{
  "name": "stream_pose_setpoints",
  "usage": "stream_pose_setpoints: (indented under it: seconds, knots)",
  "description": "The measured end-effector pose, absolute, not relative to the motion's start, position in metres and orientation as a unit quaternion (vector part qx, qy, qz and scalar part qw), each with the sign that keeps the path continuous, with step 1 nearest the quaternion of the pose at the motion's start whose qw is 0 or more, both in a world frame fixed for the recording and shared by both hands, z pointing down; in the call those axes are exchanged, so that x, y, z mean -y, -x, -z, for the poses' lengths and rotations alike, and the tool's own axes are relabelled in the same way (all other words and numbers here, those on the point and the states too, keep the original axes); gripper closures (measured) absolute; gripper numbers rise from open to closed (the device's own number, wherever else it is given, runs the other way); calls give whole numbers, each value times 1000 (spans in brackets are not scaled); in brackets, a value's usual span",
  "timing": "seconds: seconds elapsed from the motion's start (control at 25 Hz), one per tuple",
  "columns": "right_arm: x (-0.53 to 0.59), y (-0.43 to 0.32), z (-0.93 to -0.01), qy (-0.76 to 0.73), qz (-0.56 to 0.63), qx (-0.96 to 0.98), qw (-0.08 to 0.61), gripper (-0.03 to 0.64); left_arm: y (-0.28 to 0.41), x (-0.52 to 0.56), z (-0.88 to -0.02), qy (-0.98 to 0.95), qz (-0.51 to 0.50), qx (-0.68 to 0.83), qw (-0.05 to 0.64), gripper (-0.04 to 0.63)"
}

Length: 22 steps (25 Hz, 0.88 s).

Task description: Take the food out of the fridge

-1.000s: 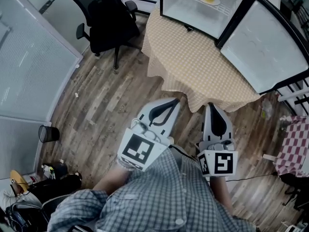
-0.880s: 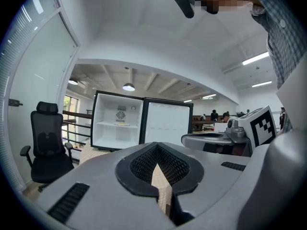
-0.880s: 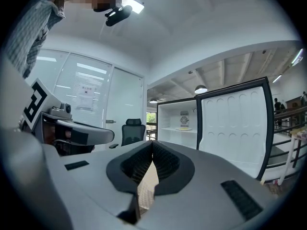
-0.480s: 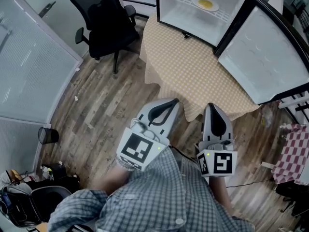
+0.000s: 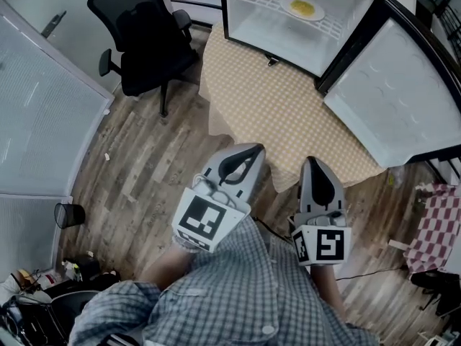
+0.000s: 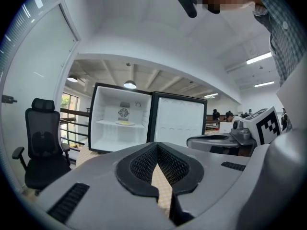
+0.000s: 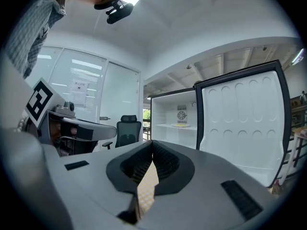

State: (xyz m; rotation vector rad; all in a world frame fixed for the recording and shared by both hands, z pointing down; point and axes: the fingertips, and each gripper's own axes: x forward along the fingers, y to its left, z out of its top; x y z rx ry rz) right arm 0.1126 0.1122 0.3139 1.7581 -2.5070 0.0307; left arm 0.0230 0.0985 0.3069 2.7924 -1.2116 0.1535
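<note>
The left tongs (image 5: pixel 250 150) and the right tongs (image 5: pixel 315 162) are smooth grey plastic shells with black ribbed pads. Both are clenched with nothing between them. In each gripper view the pads meet at the tip, and a narrow slit lower down shows the cloth below. They hang side by side over the near edge of a surface (image 5: pixel 288 114) draped in a beige checked cloth. At its far side stands a small black-framed fridge (image 5: pixel 274 38) with a white interior, its dimpled white door (image 5: pixel 392 99) swung wide. The food, a flat yellow piece (image 5: pixel 302 7) on a white plate (image 5: pixel 320 13), lies on the fridge's wire shelf, well apart from both tongs. What it is cannot be made out. The fridge's top is cut off by the head view's edge.
</note>
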Motion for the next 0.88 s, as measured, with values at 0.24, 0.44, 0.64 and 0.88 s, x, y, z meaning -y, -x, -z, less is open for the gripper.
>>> stream_pose_setpoints:
  seconds: [0.24, 0.44, 0.64, 0.88]
  knots:
    - [-50, -108, -306, -582, -3, 811, 53, 607, -17, -35, -301, -922, -57, 380, 56, 589]
    - [-3, -109, -298, -597, -6, 800, 58, 607, -18, 15, -291, -929, -60, 362, 51, 589]
    - [38, -111, -297, -612, -14, 788, 60, 607, -18, 63, -288, -933, -62, 350, 56, 589]
    - [87, -113, -298, -629, -19, 775, 61, 607, -19, 117, -291, -937, -65, 336, 63, 589]
